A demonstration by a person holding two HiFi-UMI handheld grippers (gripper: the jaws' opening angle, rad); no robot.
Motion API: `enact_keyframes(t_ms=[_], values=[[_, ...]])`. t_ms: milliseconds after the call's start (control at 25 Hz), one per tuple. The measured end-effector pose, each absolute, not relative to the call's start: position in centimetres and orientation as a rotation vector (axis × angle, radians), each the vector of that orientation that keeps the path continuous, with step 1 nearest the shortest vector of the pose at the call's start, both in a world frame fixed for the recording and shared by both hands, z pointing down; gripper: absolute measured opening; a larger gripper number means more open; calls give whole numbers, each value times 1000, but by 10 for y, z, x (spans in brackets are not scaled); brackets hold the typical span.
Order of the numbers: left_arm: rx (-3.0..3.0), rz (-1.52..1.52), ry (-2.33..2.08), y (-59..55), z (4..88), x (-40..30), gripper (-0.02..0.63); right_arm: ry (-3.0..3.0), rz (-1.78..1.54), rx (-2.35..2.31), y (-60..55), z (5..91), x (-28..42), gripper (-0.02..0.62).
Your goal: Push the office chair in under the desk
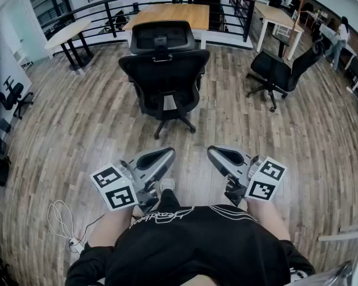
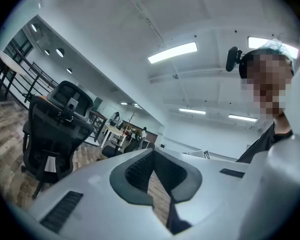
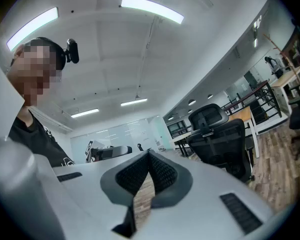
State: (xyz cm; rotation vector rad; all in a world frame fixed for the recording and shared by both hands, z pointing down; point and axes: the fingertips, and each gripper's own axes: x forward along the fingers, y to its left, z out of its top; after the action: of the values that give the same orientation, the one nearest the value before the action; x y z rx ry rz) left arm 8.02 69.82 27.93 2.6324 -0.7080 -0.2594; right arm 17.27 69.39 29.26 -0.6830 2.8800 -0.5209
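Chair (image 1: 164, 70) stands at twelve o'clock, short of the desk (image 1: 167, 14) beyond it; left gripper (image 1: 166, 154) and right gripper (image 1: 215, 154), jaws pressed together, hold nothing.

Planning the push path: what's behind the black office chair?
A wood-topped desk stands behind the office chair, with a railing beyond it. The chair covers the space under the desk.
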Motion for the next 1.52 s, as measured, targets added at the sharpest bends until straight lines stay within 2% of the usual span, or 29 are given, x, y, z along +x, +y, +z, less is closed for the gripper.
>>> enact_keyframes(t_ms=[800, 1240, 1520], values=[[2623, -225, -752, 662, 298, 63, 8, 2883, -535, -749, 657, 302, 157, 39], [2628, -119, -798, 585, 326, 39, 8, 2866, -627, -837, 582, 328, 142, 40], [2590, -84, -819, 496, 347, 8, 8, 2833, -720, -890, 499, 355, 125, 40]])
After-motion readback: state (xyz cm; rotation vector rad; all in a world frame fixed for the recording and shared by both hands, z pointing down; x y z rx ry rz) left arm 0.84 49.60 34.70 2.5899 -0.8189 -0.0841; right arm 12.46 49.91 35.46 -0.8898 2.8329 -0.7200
